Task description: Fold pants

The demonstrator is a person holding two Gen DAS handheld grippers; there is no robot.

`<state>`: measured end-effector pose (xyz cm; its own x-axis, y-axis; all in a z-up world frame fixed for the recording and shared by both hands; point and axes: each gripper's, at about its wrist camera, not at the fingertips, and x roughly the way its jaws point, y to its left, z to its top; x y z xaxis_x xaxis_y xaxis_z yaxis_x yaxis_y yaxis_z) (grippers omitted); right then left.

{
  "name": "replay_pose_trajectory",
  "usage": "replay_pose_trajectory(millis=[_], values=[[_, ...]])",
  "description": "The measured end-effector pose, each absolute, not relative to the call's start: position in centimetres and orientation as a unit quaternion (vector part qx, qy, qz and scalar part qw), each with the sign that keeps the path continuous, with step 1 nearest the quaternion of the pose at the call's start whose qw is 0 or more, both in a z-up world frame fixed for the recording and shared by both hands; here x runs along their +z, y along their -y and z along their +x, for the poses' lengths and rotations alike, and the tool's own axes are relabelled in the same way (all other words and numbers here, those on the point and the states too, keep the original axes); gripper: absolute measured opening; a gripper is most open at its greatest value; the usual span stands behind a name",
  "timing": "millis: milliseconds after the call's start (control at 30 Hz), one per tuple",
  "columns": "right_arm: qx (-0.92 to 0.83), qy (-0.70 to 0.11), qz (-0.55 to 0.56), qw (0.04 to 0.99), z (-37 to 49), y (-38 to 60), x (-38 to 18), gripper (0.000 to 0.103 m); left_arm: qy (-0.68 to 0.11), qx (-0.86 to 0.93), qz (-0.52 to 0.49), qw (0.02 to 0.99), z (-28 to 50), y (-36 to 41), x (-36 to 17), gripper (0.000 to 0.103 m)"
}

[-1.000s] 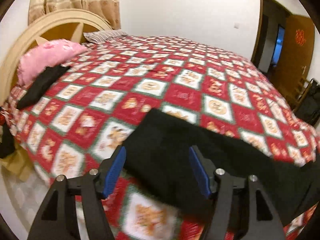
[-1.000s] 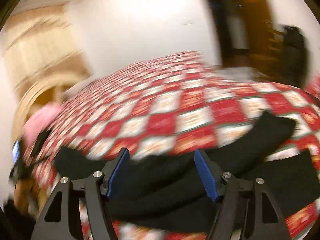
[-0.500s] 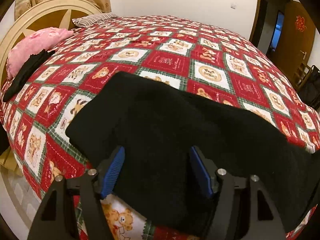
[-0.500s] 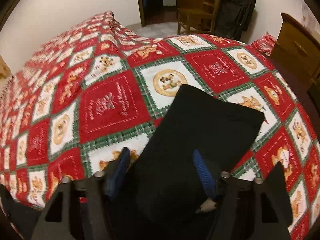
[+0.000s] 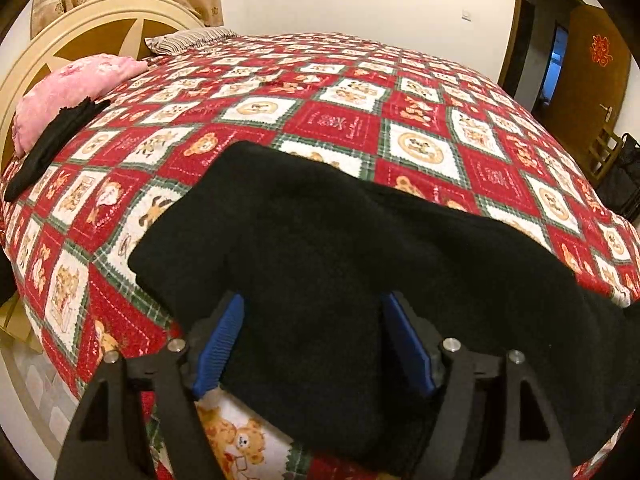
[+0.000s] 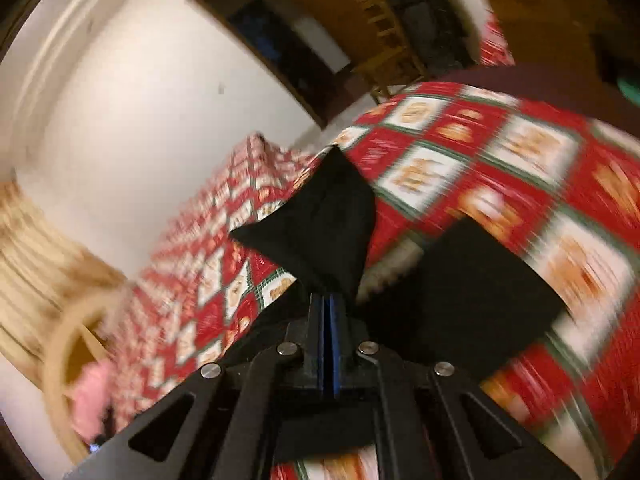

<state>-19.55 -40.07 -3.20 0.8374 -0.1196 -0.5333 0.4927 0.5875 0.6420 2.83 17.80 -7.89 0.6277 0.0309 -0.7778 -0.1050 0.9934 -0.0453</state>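
Black pants (image 5: 340,248) lie across the near edge of a bed with a red, white and green patchwork quilt (image 5: 344,120). My left gripper (image 5: 312,344) is open, its blue pads on either side of the waist end, low over the cloth. In the right wrist view my right gripper (image 6: 329,312) is shut on the end of one pant leg (image 6: 320,224), which is lifted off the quilt (image 6: 500,152). The other leg (image 6: 472,296) lies flat on the bed to its right. That view is blurred.
A pink pillow (image 5: 68,88) with a dark garment (image 5: 52,140) on it lies by the round headboard (image 5: 80,20) at the left. A striped pillow (image 5: 188,38) is behind it. A door (image 5: 592,80), wooden chair (image 5: 604,152) and black bag (image 5: 624,176) stand at the right.
My right gripper has closed on a pant leg end and lifted it, swinging the view sharply. My left gripper has moved in a little closer over the waist and stays open.
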Motion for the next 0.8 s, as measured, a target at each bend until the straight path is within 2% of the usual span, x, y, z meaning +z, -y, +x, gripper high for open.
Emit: replay_pose_trajectory(millis=[233,500,633,800], values=[[-0.179,-0.225,0.487,0.825,-25.4,41.6,-7.8,0.003,-0.431,0.037,-0.041,0.900,3.4,-17.7,-7.9,0.081],[-0.268,-0.227,0.439,0.827,-28.8,44.0,-4.6,0.003,-0.437,0.031,-0.038,0.898,3.6,-17.9,-7.8,0.082],[-0.265,-0.237,0.377,0.855,-26.9,45.0,-2.3,0.003,-0.428,0.037,-0.023,0.903,3.1,-17.6,-7.0,0.082],[-0.229,-0.308,0.339,0.859,-20.6,49.0,-2.7,0.004,-0.430,0.041,-0.007,0.902,3.0,-17.4,-6.8,0.082]])
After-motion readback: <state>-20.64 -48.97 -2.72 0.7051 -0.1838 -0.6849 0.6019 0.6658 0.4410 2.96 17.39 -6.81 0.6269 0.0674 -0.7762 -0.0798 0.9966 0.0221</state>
